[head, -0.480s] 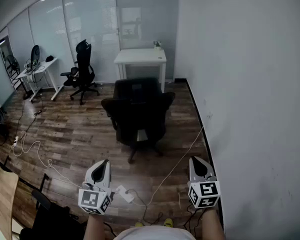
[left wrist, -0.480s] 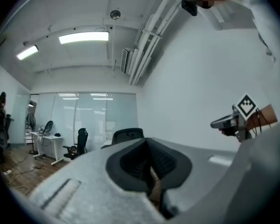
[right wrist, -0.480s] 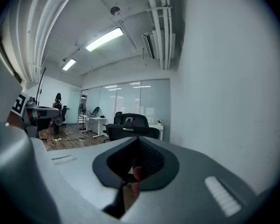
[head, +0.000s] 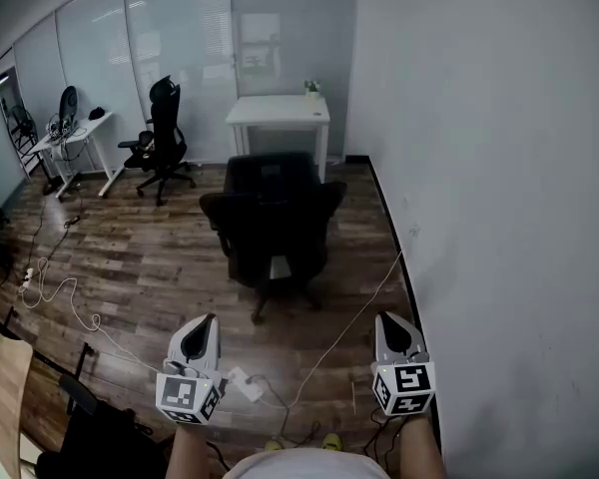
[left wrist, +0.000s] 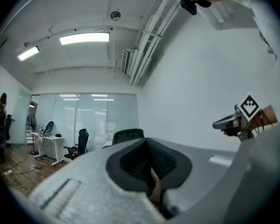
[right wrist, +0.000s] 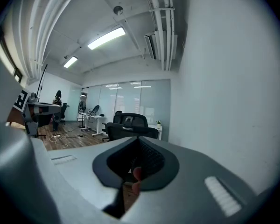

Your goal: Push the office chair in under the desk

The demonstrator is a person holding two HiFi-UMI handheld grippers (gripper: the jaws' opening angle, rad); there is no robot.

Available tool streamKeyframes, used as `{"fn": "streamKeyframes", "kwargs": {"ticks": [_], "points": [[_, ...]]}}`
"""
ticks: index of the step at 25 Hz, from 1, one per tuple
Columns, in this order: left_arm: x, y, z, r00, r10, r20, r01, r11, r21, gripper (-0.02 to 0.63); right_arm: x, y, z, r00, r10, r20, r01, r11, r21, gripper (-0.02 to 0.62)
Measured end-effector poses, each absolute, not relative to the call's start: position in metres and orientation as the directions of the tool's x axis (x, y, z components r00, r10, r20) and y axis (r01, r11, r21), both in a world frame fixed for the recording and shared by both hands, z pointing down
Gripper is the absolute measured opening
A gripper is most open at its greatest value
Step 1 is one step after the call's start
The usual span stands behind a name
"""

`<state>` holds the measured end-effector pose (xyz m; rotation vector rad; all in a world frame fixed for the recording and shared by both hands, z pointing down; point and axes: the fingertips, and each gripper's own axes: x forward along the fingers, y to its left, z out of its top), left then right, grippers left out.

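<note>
Chairs: two; desks: two. Black office chair [head: 275,218] stands just in front of white desk [head: 278,113], second chair [head: 165,138] near left desk [head: 75,138]. Left claw [head: 202,332] and right claw [head: 391,324] are both closed, empty, well apart from office chair.

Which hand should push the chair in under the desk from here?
Left, by a little. The left tool stands nearer in line with the chair; the right tool hangs farther out beside the wall. Both are shut and short of the chair.

Held low, left claw [head: 206,324] and right claw [head: 389,320] sit closed.
</note>
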<state>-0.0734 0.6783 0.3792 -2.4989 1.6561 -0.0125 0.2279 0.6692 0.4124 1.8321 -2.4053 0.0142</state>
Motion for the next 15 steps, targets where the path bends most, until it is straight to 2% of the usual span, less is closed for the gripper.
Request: {"fn": "streamKeyframes", "kwargs": {"ticks": [15], "points": [[-0.079, 0.6741, 0.3787, 0.38, -0.923, -0.06, -0.921, -0.371, -0.122, 0.0, 0.2209, 0.6648, 0.4159, -0.263, -0.96, 0.1, -0.963, 0.268, 0.038, 0.008]]}}
